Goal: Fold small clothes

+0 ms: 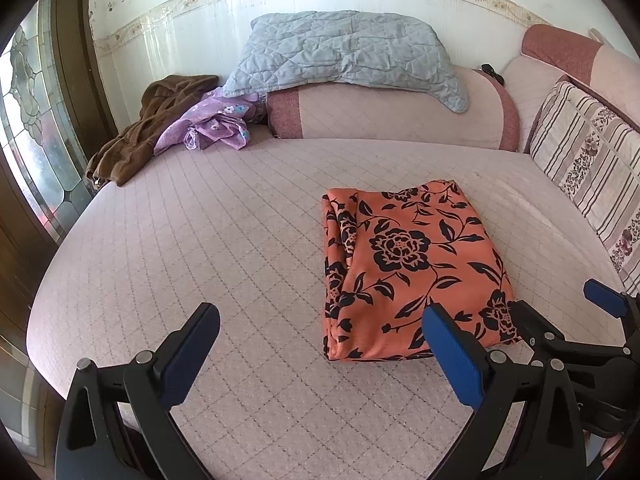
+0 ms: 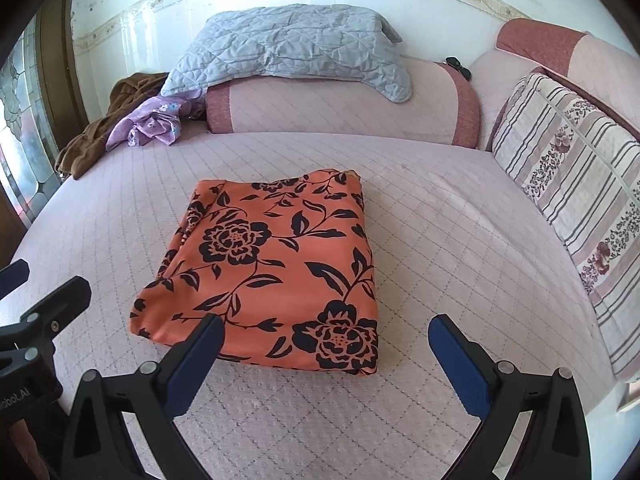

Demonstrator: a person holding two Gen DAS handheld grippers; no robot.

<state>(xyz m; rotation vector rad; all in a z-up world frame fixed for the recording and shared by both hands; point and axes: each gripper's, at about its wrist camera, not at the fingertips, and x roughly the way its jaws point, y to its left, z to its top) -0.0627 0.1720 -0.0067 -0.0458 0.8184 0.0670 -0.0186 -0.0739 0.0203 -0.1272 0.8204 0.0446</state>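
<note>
An orange garment with black flowers (image 1: 408,268) lies folded into a rectangle on the pink quilted bed (image 1: 208,240). It also shows in the right wrist view (image 2: 276,268). My left gripper (image 1: 320,320) is open and empty, just in front of the garment's near left corner. My right gripper (image 2: 326,330) is open and empty, over the garment's near edge. The right gripper's fingers (image 1: 536,320) also show at the right of the left wrist view. Part of the left gripper (image 2: 56,300) shows at the left edge of the right wrist view.
A brown garment (image 1: 132,140) and a purple flowered cloth (image 1: 212,124) lie at the bed's far left corner. A grey quilt (image 1: 344,52) lies on a pink bolster (image 1: 392,112). A striped pillow (image 1: 588,160) leans at the right. A glass door (image 1: 32,132) stands left.
</note>
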